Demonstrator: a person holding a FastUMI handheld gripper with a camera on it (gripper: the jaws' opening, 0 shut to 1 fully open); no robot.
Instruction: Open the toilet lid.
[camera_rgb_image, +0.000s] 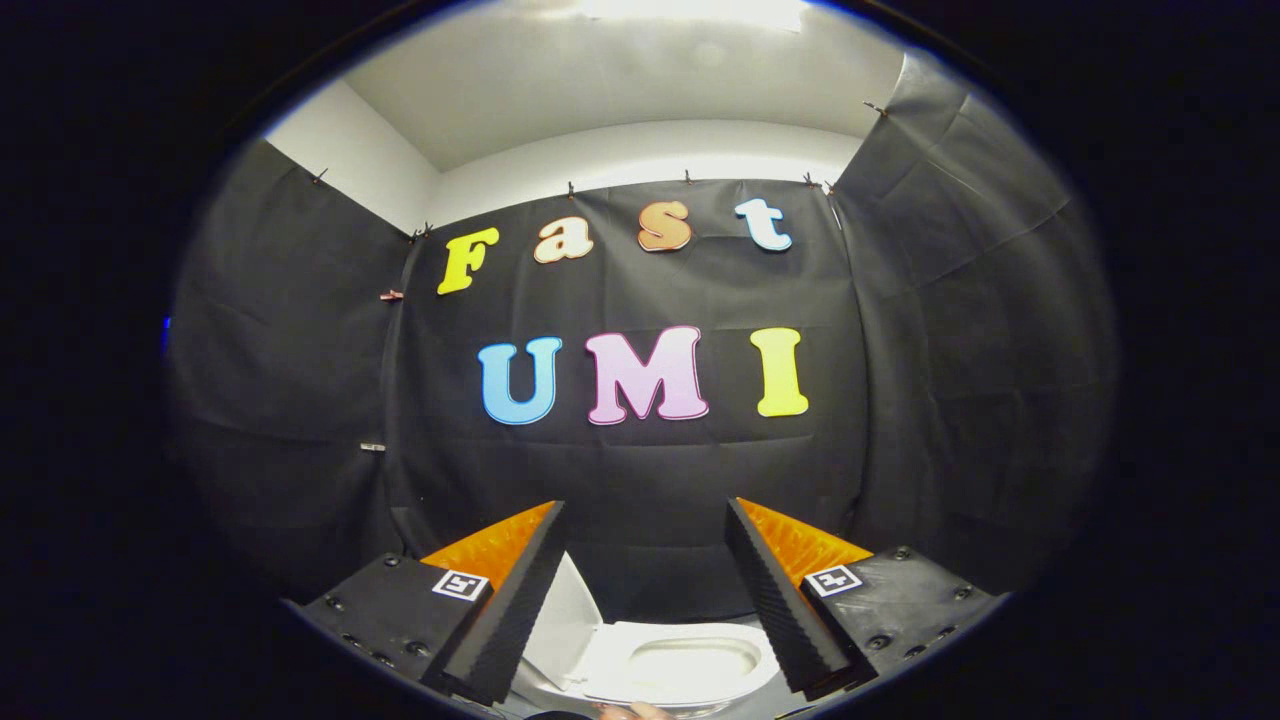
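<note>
Gripper view, looking forward and slightly down inside a cloth-lined booth: the hand-held gripper has its two fingers spread wide apart, pinching nothing, with open space between the ridged inner faces of the pads. Below and between the fingers sits a white, glossy ceramic toilet, its oval bowl open to the camera and ringed by the pale seat. The white plastic toilet lid is raised and stands tilted on the left side of the bowl, just beside the left finger and partly hidden behind it; whether it leans on anything cannot be told. Neither finger touches the lid or the seat. Behind the toilet, wrinkled black cloth hangs as the booth's wall, clipped along its upper edge, and it wraps around both sides. Above the cloth a plain white wall and a brightly lit ceiling are seen.
</note>
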